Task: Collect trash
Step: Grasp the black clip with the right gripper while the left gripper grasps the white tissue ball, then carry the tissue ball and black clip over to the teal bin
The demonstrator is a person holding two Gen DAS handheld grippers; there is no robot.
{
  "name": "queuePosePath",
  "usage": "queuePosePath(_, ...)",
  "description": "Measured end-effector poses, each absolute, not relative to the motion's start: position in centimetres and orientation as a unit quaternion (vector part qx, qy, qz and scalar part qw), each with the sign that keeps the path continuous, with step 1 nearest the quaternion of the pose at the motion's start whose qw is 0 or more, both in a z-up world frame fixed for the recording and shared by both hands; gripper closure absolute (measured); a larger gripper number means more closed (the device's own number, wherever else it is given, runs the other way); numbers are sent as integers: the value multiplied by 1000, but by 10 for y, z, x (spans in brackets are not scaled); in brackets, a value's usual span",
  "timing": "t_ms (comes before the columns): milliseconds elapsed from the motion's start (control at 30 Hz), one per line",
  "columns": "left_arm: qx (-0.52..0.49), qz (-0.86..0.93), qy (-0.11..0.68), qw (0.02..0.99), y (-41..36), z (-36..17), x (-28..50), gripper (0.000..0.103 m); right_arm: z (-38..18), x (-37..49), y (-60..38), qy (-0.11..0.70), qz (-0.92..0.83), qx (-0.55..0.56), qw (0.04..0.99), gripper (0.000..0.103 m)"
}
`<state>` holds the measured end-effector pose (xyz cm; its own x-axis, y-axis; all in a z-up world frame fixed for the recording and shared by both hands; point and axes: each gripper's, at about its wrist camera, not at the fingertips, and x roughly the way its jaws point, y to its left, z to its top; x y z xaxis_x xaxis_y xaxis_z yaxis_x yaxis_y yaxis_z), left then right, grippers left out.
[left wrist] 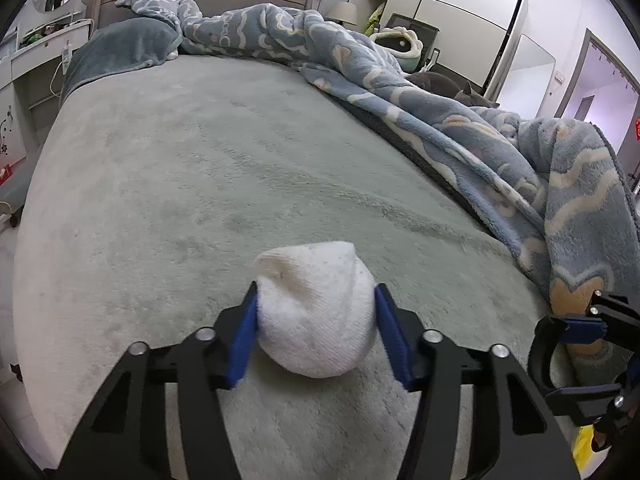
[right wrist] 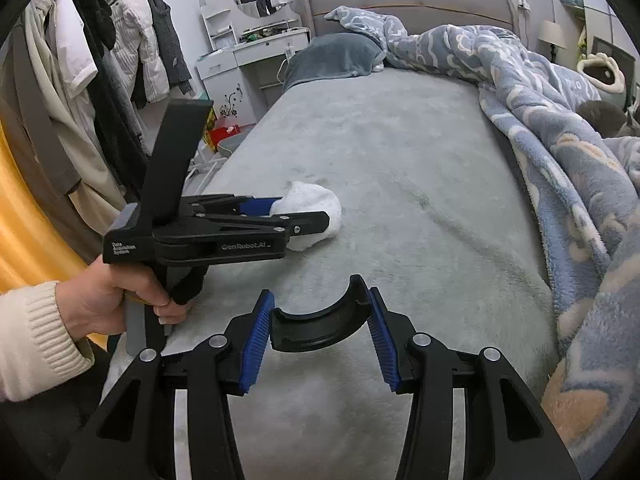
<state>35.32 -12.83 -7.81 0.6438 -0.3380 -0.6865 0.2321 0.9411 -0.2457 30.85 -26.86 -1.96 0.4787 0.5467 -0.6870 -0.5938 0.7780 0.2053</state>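
Currently —
White wad (left wrist: pixel 316 312): sitting on the grey bed cover (left wrist: pixel 200 168), pinched by the left gripper (left wrist: pixel 316 320).
Right gripper (right wrist: pixel 320 336): clamping a curved black piece (right wrist: pixel 320 326).
Risk: soft wad may be slipping free while lifting.
Cause: shallow, compressible hold.

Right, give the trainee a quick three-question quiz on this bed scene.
1. True or false: the left gripper has its jaws closed on a white sock.
2. What does the right gripper hold? A) curved black plastic piece B) tissue C) nothing
3. Where does the patterned blue blanket lie in the right wrist view?

Key: 1 true. 2 A, the curved black plastic piece. 3 Bunched along the right side of the bed.
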Motion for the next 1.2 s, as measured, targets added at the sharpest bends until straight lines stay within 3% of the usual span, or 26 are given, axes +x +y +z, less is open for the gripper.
queuePosePath(233,-69,-153,389,906,-126,-75,336,52,-4,299,-272,378,318,-11,869,55)
queuePosePath(1200,-58,-107,388,914,-62,-58,231,52,7,216,-219,392,263,38,881,55)
